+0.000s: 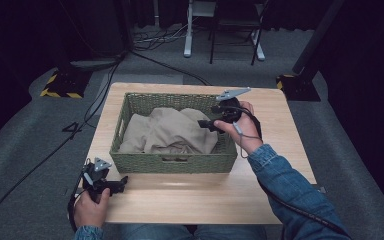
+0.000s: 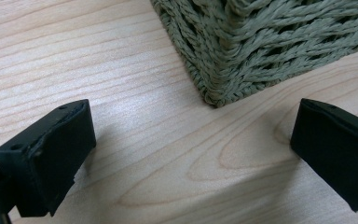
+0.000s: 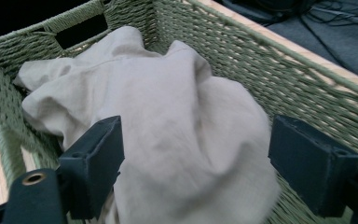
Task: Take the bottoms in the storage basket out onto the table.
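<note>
Item: beige cloth (image 3: 168, 130), one, crumpled in a heap inside the green woven basket (image 1: 130, 137), one. It lies directly ahead of and below the right gripper (image 3: 196, 163), whose jaws stand spread wide and empty, straddling the near hump of fabric without touching it. In the high view the heap's long axis runs across the basket, from the right gripper (image 1: 211, 124) toward the far-side wall.

Nearer hand: the right, poised over the basket's rim at that end.

Left gripper (image 2: 191, 154): one, jaws spread, empty, low over the wooden table (image 2: 74, 60), with the basket's outer corner (image 2: 223, 88) just ahead (well apart from the cloth).

Judgement: a downward close by the right gripper would take the fabric.
</note>
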### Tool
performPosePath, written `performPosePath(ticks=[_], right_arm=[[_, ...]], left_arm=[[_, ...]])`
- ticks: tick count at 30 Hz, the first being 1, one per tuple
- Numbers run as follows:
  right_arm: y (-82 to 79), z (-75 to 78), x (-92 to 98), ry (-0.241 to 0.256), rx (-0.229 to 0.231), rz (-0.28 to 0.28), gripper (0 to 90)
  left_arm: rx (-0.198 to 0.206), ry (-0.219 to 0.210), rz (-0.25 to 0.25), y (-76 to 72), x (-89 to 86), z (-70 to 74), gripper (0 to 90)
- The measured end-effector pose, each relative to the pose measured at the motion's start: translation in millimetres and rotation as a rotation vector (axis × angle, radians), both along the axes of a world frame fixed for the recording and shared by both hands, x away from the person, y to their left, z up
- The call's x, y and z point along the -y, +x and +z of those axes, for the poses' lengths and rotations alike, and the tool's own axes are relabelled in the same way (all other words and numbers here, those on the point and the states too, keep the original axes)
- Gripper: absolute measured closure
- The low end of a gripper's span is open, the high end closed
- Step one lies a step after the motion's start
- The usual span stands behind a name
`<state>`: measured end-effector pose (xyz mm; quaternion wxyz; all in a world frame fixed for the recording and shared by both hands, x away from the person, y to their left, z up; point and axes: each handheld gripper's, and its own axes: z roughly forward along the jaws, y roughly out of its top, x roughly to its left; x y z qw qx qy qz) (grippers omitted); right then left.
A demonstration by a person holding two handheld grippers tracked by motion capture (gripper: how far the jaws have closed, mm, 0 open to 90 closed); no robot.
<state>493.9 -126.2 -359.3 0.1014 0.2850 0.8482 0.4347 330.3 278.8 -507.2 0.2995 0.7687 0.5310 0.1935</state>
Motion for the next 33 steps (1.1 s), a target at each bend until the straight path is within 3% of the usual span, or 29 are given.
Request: performPosePath(ticks=[5,6,12,25,26,29,33], right_arm=[[7.8,-9.6,-18.8,-0.014,-0.021,0.017,17.2],[10.0,-14.7,-30.3,-0.032,-0.033,0.038,17.1],[13.2,-22.5,-59.4,-0.057,-0.032,0.07,16.2],[22.3,-49.7,-100.6,-0.141,-0.054,0.105,16.0],[25.5,-56.2,-104.9,-0.169,-0.081,0.101,15.8],[30.8,-64.1,-109.6,-0.187,-0.104,0.091,14.7],[34.9,-74.7,-115.9,-0.22,-0.145,0.083,5.1]], left_arm=[[-0.001,-0.004,0.006,0.2,0.6,-0.1,0.1],[-0.001,-0.004,0.006,0.2,0.6,0.0,0.1],[-0.002,-0.005,0.005,1.2,0.2,-0.1,0.1],[-0.002,-0.004,0.005,1.5,0.0,0.1,0.1],[-0.001,-0.005,0.006,1.5,0.1,-0.1,0.1],[-0.001,-0.006,0.006,1.4,0.2,0.0,0.1],[-0.002,-0.004,0.006,1.7,0.0,0.0,0.1]])
